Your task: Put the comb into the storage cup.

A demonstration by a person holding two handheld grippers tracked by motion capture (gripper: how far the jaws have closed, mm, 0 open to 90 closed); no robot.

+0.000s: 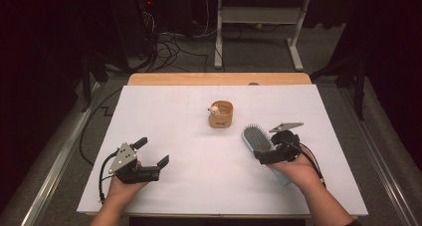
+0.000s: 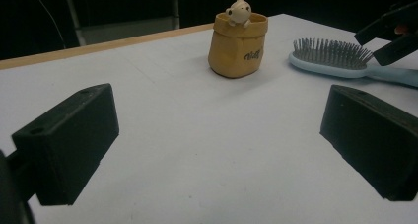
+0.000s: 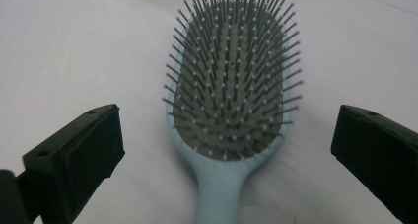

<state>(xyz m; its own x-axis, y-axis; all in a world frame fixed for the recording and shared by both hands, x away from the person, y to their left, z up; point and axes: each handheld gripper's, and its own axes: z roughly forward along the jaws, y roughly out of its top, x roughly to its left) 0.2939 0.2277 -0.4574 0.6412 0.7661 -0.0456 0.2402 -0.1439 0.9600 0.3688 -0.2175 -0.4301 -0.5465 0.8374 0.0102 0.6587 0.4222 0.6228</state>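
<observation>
High view looks down; both claw views share the hairbrush (image 3: 229, 91).

In the high view, the light blue hairbrush (image 1: 257, 139) lies near the right edge of the desk (image 1: 199, 181), and the right gripper (image 1: 272, 155) and the hand covers most of its handle. In the right gripper view the handle runs off the bottom edge. In the left gripper view the handle end is cut off at the right edge. The dark print on the small yellow pot (image 2: 237, 49) is too blurred to read.
</observation>
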